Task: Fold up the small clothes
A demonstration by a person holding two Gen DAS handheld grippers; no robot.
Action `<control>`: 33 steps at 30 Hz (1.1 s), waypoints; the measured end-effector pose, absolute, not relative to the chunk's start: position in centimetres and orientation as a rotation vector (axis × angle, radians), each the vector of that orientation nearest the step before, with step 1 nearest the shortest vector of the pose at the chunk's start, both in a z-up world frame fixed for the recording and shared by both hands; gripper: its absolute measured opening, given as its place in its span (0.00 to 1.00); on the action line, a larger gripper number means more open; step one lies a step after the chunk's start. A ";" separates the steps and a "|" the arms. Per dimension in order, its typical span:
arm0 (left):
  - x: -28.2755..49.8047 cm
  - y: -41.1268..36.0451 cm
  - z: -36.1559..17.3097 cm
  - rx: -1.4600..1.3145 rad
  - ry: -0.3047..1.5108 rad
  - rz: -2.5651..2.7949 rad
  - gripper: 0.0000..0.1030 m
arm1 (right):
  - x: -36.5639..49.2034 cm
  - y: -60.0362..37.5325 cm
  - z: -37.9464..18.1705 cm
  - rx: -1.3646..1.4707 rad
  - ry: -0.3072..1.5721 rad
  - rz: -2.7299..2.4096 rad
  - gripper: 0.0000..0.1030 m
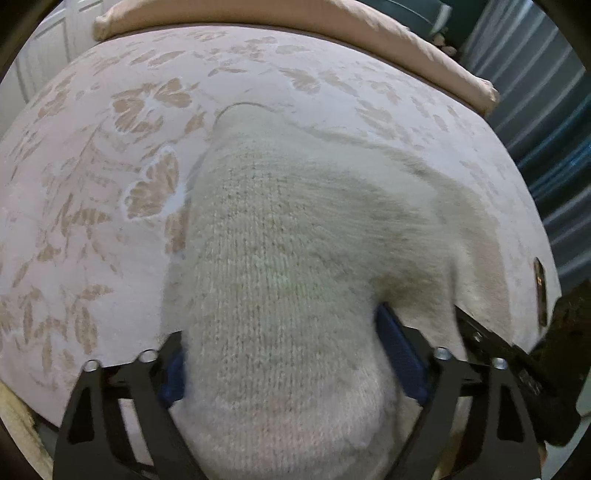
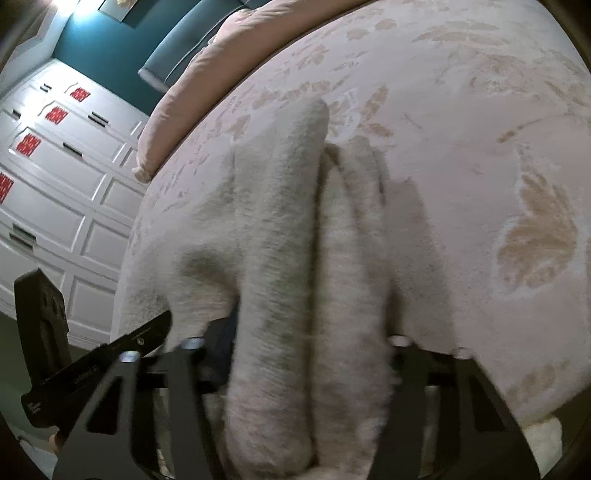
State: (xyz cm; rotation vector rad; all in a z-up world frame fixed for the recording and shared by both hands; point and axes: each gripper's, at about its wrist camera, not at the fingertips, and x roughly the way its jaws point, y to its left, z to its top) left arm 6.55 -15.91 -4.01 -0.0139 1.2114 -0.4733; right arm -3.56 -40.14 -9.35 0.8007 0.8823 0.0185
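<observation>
A cream knitted garment (image 1: pixel 295 236) lies bunched on the pink leaf-patterned bedspread (image 1: pixel 92 206). My left gripper (image 1: pixel 284 354) is shut on a thick fold of it, the knit bulging between the blue pads (image 1: pixel 400 354). In the right wrist view the same garment (image 2: pixel 280 258) hangs in long folds. My right gripper (image 2: pixel 310 354) is shut on those folds, which hide the pads. The other gripper's black finger (image 2: pixel 122 350) shows at lower left, close beside mine. The right gripper's black body (image 1: pixel 517 354) shows at the left view's right edge.
A pink duvet roll (image 1: pixel 332 29) lies across the far end of the bed (image 2: pixel 461 129). White panelled wardrobe doors (image 2: pixel 55 177) with red stickers stand to one side. A teal wall (image 2: pixel 99 48) and a blue striped surface (image 1: pixel 546 122) are beyond the bed.
</observation>
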 end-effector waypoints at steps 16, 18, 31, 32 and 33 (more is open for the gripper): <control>-0.6 -13.9 5.3 -0.029 1.117 -0.773 0.39 | -13.5 -37.9 -0.3 0.830 0.721 -0.052 0.33; -1.0 -13.4 7.1 -0.048 1.080 -0.800 0.39 | -14.5 -37.5 2.1 0.797 0.664 -0.051 0.33; 2.9 -4.2 21.6 -0.119 0.630 -0.773 0.41 | -7.0 -31.0 16.4 0.567 0.342 0.174 0.37; 4.6 -3.3 20.8 -0.113 0.627 -0.730 0.43 | -5.5 -30.5 15.8 0.571 0.361 0.175 0.39; 5.6 -2.9 20.0 -0.109 0.635 -0.706 0.47 | -3.3 -30.0 14.3 0.586 0.398 0.170 0.41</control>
